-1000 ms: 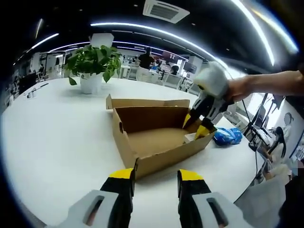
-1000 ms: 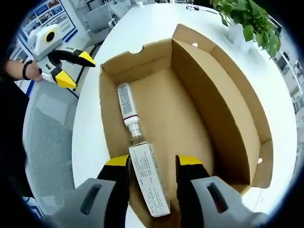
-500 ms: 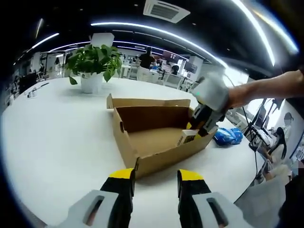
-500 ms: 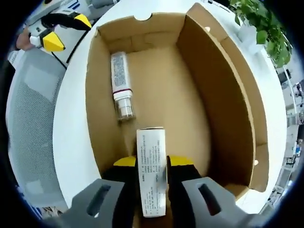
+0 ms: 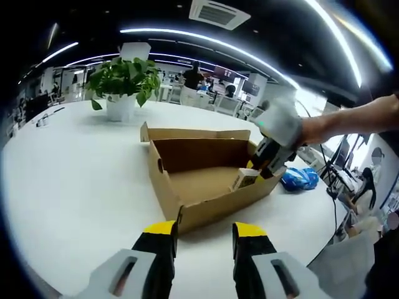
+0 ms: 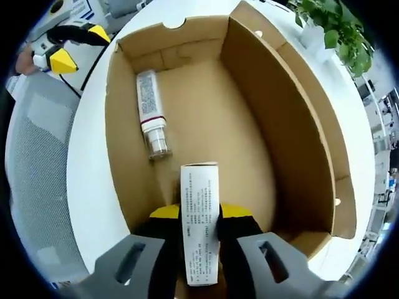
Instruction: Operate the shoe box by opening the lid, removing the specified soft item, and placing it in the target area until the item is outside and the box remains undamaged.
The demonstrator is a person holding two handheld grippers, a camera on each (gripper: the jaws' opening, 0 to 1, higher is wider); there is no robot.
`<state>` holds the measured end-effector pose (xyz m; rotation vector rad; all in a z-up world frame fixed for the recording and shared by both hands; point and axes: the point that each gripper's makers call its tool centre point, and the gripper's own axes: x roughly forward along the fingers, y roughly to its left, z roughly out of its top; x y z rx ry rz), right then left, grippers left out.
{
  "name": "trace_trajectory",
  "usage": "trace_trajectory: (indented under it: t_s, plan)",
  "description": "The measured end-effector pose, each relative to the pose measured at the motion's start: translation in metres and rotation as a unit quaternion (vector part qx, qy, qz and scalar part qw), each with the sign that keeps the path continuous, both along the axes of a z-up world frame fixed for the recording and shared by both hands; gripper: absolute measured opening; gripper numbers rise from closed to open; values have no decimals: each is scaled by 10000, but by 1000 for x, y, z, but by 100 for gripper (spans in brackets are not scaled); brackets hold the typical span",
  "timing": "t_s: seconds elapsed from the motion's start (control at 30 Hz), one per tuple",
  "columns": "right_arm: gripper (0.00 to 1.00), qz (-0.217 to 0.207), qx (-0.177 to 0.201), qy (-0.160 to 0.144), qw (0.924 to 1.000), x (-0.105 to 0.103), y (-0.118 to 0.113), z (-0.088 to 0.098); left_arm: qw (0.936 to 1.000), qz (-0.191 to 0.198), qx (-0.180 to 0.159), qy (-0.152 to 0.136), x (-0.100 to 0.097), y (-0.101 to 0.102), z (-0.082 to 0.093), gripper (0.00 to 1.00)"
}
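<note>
An open cardboard shoe box lies on the white table. My right gripper is shut on a small white printed carton, held just above the box's near end. The same carton and the right gripper appear at the box's right end in the left gripper view. A white tube with a clear cap lies on the box floor by the left wall. My left gripper stands open in front of the box's near corner, holding nothing; it also appears beyond the box.
A potted green plant stands on the table beyond the box. A blue packet lies to the right of the box. A grey mesh chair sits beside the table edge. Desks and people fill the office behind.
My right gripper closed on the white carton and lifted it off the box floor. The left gripper has stayed put.
</note>
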<state>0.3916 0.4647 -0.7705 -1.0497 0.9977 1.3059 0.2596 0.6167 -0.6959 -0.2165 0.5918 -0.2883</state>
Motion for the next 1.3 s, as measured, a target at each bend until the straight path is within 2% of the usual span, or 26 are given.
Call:
trace_trajectory:
  t_s: [0.23,0.4,0.63,1.3]
  plan:
    - [19,-117,372,-54,9992,-1,11,15,10000,2,1,10,0,0,0,35]
    - [19,-102,470,-150,9987,1,14,25,10000,-26,5,12,-1,-2,0,35]
    - [19,-140,611,-220,9978,-7,16,43,10000,-33,11,2,-1,-3,0,35]
    - [19,98,1068,-689,9918,-12,22,104,9999,-118,54,43,-2,-5,-1,35]
